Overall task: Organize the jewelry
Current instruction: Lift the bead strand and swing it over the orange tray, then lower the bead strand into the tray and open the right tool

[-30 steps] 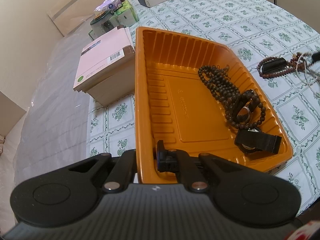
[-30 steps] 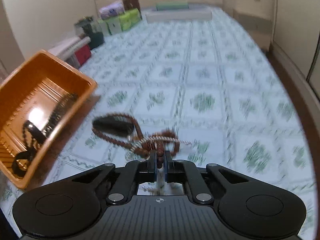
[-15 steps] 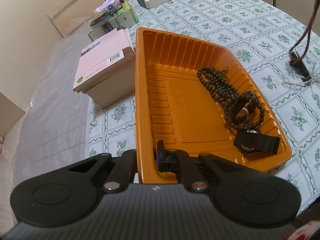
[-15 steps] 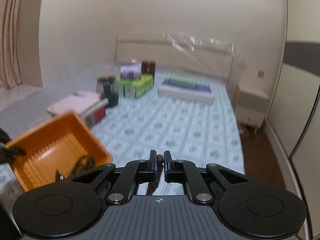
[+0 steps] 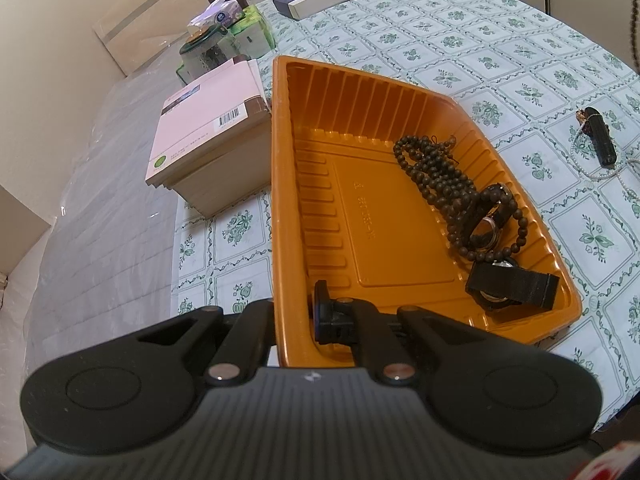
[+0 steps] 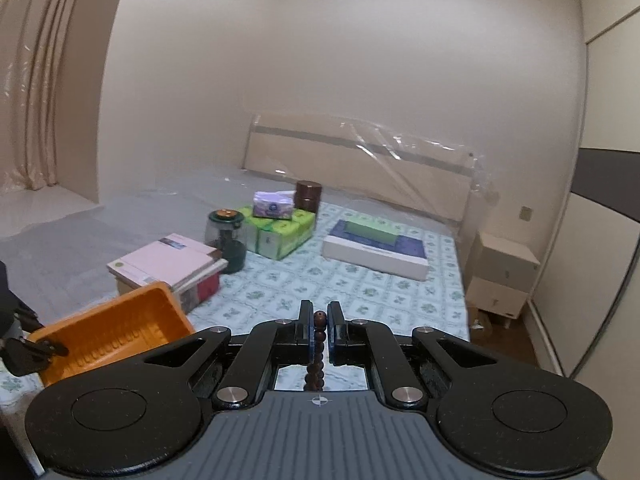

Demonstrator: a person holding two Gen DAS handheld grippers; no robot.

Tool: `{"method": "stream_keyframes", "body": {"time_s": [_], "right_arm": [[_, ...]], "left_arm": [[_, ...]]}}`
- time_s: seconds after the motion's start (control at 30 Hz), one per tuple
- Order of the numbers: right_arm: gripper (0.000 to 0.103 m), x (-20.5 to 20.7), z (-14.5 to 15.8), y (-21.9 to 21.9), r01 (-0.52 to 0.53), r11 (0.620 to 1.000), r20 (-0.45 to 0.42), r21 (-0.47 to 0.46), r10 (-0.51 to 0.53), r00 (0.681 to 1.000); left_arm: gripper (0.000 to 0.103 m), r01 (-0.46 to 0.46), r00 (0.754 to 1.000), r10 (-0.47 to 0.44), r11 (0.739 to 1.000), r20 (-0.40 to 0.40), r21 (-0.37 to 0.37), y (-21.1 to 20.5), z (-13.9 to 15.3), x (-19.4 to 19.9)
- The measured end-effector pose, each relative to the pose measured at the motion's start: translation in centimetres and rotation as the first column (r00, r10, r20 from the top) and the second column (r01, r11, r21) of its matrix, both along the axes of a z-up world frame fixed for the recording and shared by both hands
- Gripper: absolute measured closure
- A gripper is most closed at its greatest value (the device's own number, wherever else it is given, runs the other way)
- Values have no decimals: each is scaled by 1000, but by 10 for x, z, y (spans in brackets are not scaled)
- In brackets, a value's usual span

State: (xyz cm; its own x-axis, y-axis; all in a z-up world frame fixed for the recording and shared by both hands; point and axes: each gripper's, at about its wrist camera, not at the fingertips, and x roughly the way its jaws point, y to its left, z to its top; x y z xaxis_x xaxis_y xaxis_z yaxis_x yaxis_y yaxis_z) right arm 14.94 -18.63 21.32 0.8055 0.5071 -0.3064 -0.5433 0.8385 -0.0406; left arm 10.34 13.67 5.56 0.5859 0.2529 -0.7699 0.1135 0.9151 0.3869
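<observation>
My left gripper (image 5: 294,312) is shut on the near rim of the orange tray (image 5: 280,184). The tray holds a dark bead necklace (image 5: 436,176), a watch (image 5: 490,224) and a black-strapped watch (image 5: 512,284). My right gripper (image 6: 319,330) is shut on a reddish-brown bead string (image 6: 318,352), lifted high above the bed; the string hangs down out of sight and shows at the top right edge of the left wrist view (image 5: 633,16). A black watch (image 5: 600,136) and a thin pearl chain (image 5: 600,174) lie on the cloth right of the tray. The tray also shows in the right wrist view (image 6: 116,334).
A pink book stack (image 5: 204,136) stands left of the tray. Green tissue boxes (image 6: 280,232), a dark jar (image 6: 226,240) and a flat white box (image 6: 376,248) lie farther back on the patterned cloth (image 5: 500,52). A nightstand (image 6: 504,280) stands right of the bed.
My right gripper has risen and tilted up with the bead string, from just above the cloth to high over the bed. The black watch stayed on the cloth. The left gripper has not moved.
</observation>
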Motion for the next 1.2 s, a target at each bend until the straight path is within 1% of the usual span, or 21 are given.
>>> {"method": "stream_keyframes", "body": {"time_s": [0.1, 0.2, 0.3, 0.43, 0.7, 0.87, 1.03, 1.2], "right_arm": [[97, 2, 0, 15, -39, 999, 3, -8, 39, 999], [97, 7, 1, 39, -92, 996, 4, -12, 92, 996], [97, 14, 2, 69, -147, 989, 7, -13, 147, 989], [97, 25, 2, 113, -216, 976, 4, -36, 216, 976], [97, 45, -22, 185, -319, 944, -64, -83, 314, 947], [97, 52, -43, 224, -389, 917, -145, -86, 374, 916], [97, 53, -57, 252, -438, 893, -191, -107, 414, 890], [97, 54, -71, 262, -441, 890, -214, -116, 412, 886]], "left_arm": [[100, -1, 1000, 1, 1000, 0, -1, 0, 0, 0], [100, -1, 1000, 1, 1000, 0, -1, 0, 0, 0], [100, 1, 1000, -1, 1000, 1, -4, 0, 0, -1], [100, 2, 1000, -2, 1000, 2, -9, 1, -1, -1], [100, 4, 1000, -4, 1000, 6, -21, 5, -2, -3], [100, 5, 1000, -5, 1000, 11, -25, 5, -2, -3], [100, 4, 1000, -3, 1000, 12, -31, 7, -2, -3], [100, 3, 1000, -3, 999, 13, -35, 8, -2, -4]]}}
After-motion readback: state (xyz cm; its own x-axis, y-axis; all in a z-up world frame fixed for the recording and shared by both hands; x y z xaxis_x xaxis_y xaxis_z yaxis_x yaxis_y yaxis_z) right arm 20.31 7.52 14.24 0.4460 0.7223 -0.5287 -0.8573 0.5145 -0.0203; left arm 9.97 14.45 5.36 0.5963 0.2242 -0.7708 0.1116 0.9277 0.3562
